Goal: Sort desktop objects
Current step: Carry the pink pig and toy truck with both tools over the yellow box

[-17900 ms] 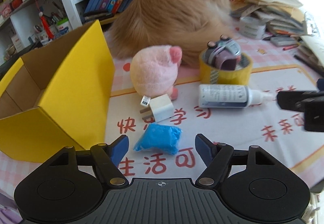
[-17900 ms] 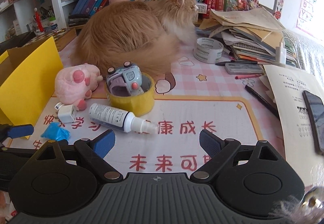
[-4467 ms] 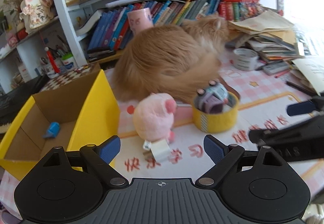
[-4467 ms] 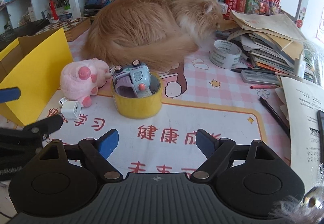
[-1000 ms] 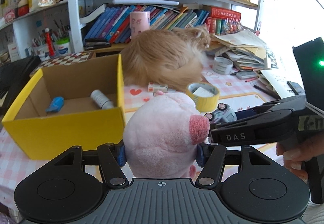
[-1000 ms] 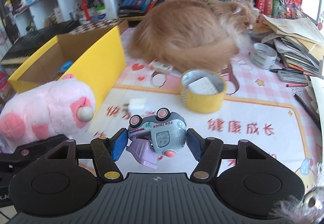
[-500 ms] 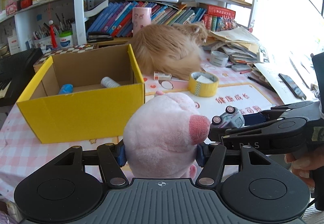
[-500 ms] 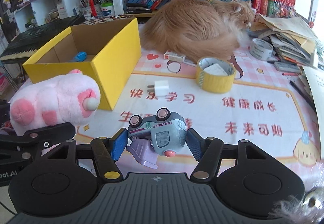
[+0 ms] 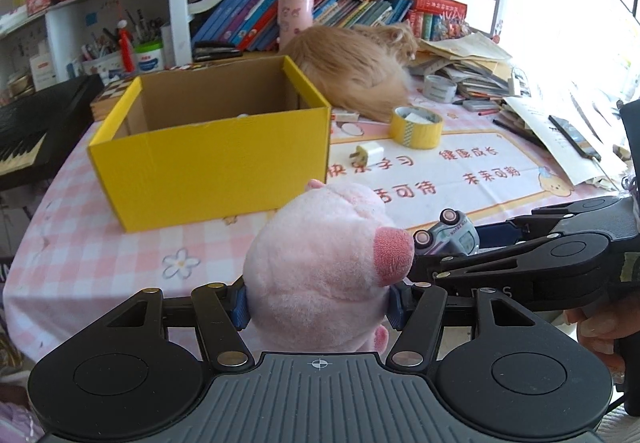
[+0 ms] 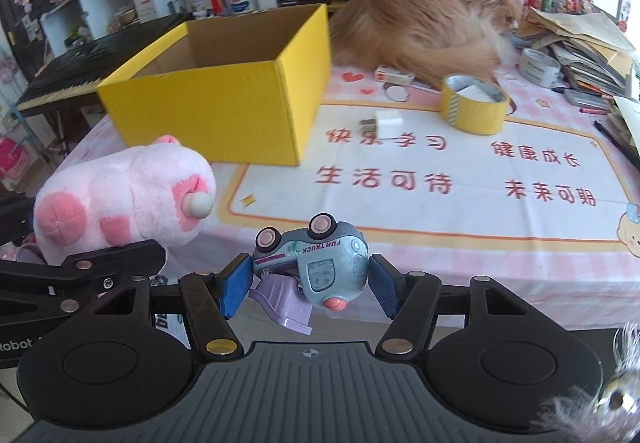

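Observation:
My left gripper (image 9: 316, 303) is shut on a pink plush pig (image 9: 324, 267), held in the air in front of the table's near edge. The pig also shows at the left of the right wrist view (image 10: 120, 199). My right gripper (image 10: 306, 285) is shut on a grey-blue toy truck (image 10: 320, 263), tipped on its side; it also shows in the left wrist view (image 9: 448, 233). An open yellow cardboard box (image 9: 208, 163) stands on the table, left of centre (image 10: 224, 103). A white charger plug (image 10: 386, 123) and a yellow tape roll (image 10: 474, 109) lie right of the box.
An orange cat (image 10: 424, 27) lies behind the box. A grey tape roll (image 10: 540, 67), a small white box (image 10: 394, 77), pens and stacked papers (image 9: 468, 59) fill the back right. A keyboard (image 10: 68, 75) is at the left. Bookshelves stand behind.
Both grippers have pulled back and away from the table with the pig and the truck still held; the box and table look smaller and farther.

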A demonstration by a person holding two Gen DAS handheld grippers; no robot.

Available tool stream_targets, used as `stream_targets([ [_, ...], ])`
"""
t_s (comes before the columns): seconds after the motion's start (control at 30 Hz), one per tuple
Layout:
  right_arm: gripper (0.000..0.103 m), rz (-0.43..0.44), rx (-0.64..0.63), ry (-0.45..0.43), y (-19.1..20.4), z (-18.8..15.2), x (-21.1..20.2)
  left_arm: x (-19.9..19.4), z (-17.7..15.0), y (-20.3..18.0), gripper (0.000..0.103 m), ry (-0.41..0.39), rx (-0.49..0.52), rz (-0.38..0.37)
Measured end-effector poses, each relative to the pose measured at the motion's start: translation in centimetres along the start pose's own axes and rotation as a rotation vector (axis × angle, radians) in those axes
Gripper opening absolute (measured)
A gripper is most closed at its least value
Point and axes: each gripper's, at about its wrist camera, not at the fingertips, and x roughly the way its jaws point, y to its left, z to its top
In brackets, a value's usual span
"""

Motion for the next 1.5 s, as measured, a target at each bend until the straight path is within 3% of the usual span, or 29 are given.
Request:
stream_targets([
  [0.47, 0.060, 0.079, -0.143, 0.013, 4.3, -0.1, 0.4, -2.0, -1.7, 3.2, 0.061, -0.026, -0.104, 0.089],
  [1.5, 0.060, 0.085, -0.152, -0.009, 5.0, 1.1, 0.1, -3.1, -0.6, 3.9, 0.061, -0.097, -0.086, 0.081],
])
